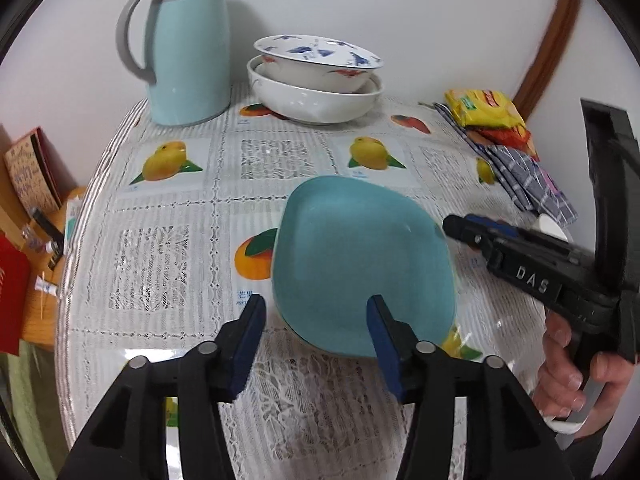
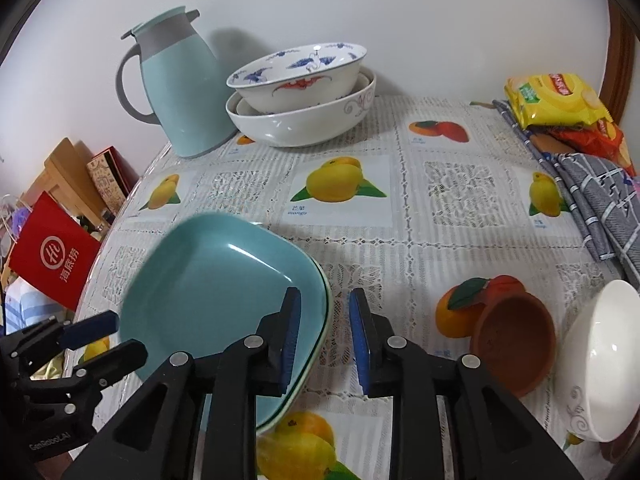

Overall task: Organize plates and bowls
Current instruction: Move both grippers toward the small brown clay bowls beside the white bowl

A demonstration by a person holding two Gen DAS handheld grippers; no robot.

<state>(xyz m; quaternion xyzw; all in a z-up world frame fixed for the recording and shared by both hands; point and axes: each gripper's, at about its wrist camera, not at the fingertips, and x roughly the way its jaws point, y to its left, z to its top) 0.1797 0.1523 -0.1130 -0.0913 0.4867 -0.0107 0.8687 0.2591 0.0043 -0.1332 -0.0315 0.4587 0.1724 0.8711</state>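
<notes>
Near the table's (image 2: 460, 240) front edge, both grippers, left (image 1: 316, 344) and right (image 2: 325, 340), stand apart around the stacked plates' (image 2: 208, 280) rims, so any sideways nudge risks sliding the top plate off.

"DAS" on right claw (image 1: 460, 230); "mango" on tablecloth (image 2: 440, 240)

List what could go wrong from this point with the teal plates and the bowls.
1. Both jaws straddle the stacked teal plates' rim, pads off: closing the left gripper or right gripper could catch only the top plate.
2. The white bowl sits tilted against the brown bowl and may tip if nudged.
</notes>
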